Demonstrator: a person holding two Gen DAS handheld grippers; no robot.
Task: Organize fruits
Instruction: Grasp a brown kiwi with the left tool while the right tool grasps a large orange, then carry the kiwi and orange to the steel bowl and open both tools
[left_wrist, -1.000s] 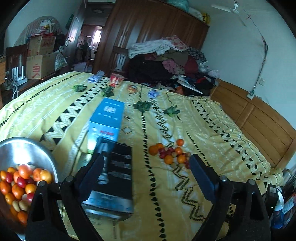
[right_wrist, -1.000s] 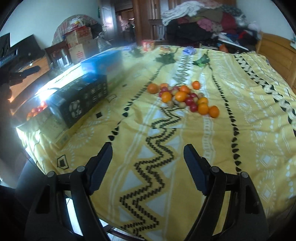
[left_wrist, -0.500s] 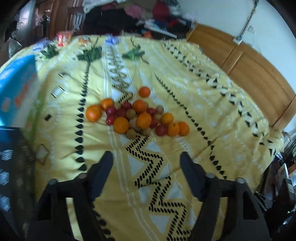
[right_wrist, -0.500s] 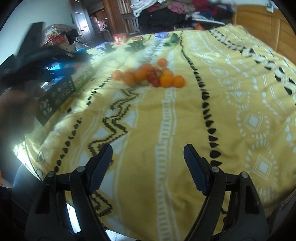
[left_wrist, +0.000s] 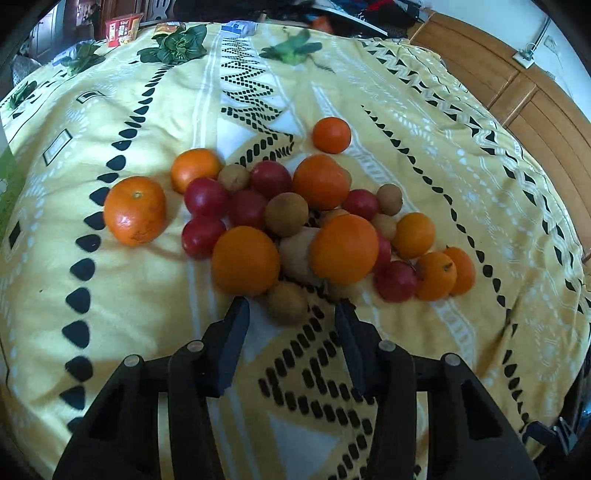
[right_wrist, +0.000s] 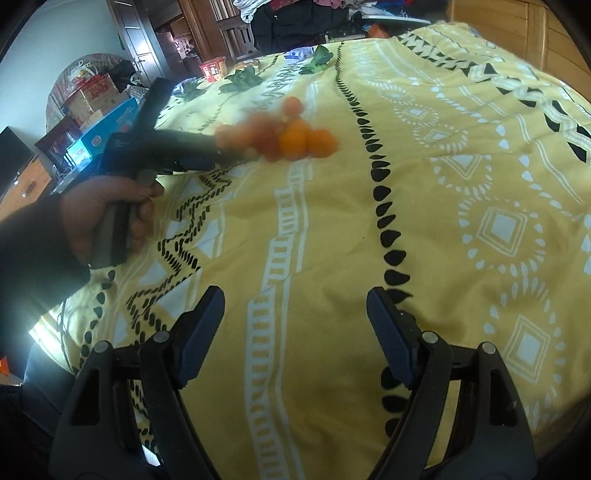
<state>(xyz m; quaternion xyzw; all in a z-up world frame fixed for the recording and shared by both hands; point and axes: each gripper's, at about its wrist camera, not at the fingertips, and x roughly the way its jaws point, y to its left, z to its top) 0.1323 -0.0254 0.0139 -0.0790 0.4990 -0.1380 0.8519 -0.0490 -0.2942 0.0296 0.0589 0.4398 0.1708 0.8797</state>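
Observation:
A pile of fruit lies on the yellow patterned bedspread: several oranges, red tomatoes and small brown round fruits. My left gripper is open, low over the bed at the pile's near edge, with a small brown fruit between its fingertips, apart from both. In the right wrist view the pile is blurred and far ahead, with the left gripper reaching it from the left. My right gripper is open and empty, well short of the pile.
Green leafy vegetables and snack packets lie at the bed's far end. A wooden headboard runs along the right. Blue boxes sit at the bed's left side. Clothes are heaped beyond the bed.
My left gripper swung away from the bowl and boxes, moved up to the fruit pile and narrowed around a brown fruit. My right gripper turned right a little and stayed open.

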